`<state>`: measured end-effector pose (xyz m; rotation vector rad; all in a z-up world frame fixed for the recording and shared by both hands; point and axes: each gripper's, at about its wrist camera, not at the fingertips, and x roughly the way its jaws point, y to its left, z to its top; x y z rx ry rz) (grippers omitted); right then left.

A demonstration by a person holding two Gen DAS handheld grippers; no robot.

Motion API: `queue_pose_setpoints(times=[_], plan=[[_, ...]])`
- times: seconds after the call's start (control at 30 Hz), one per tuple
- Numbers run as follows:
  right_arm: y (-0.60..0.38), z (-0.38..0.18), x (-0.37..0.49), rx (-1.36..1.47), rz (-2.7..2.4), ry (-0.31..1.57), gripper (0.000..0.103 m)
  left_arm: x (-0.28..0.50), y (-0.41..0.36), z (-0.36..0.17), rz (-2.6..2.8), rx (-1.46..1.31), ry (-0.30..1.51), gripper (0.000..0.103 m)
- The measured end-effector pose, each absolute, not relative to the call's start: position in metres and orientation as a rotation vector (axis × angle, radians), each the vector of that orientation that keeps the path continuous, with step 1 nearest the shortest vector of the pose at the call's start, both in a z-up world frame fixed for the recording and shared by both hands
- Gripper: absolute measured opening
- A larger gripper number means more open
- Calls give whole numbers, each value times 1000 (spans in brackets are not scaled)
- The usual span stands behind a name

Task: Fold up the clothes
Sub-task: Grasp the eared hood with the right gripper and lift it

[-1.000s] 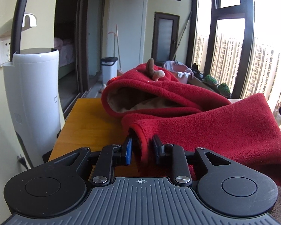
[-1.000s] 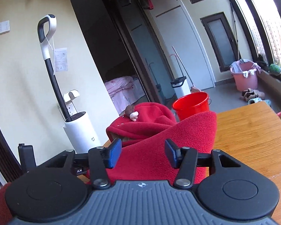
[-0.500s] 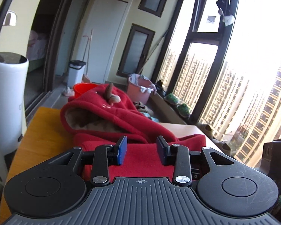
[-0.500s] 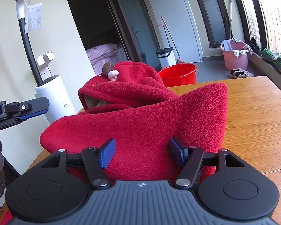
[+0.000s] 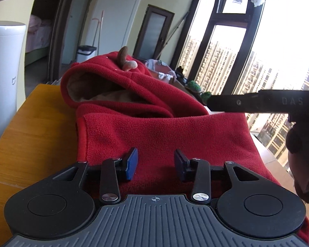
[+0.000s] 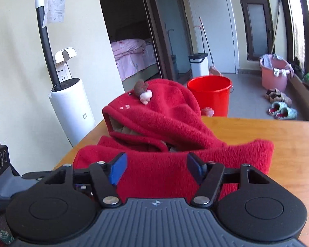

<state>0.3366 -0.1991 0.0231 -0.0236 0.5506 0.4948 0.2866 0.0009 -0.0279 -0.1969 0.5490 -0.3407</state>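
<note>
- Two tongs, left tongs (image 5: 156, 163) and right tongs (image 6: 156, 167), hover with jaws wide, gripping nothing.
- A red hooded fleece (image 6: 175, 160) lies folded on the wooden bench (image 6: 286, 135), hood bulging upward.
- Risk: the springy fleece may unfold unheld; a careless pinch could drag layers askew.

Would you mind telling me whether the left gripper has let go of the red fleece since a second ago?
Yes. The left gripper now stands open above the red fleece; earlier it pinched the folded edge beside the wooden table.
</note>
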Motion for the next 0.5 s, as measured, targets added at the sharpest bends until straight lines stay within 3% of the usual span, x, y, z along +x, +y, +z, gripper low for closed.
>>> queue_pose_setpoints(times=[0.17, 0.43, 0.47, 0.5], plan=[[-111, 41, 379, -319, 576, 485, 50, 287, 1, -29, -353, -197, 549, 51], [6, 3, 455, -638, 607, 562, 68, 288, 2, -32, -364, -205, 543, 54], [12, -4, 458, -682, 581, 553, 65, 288, 2, -32, -367, -206, 542, 55], [17, -11, 460, -723, 555, 541, 55, 288, 2, -32, -371, -208, 541, 57]])
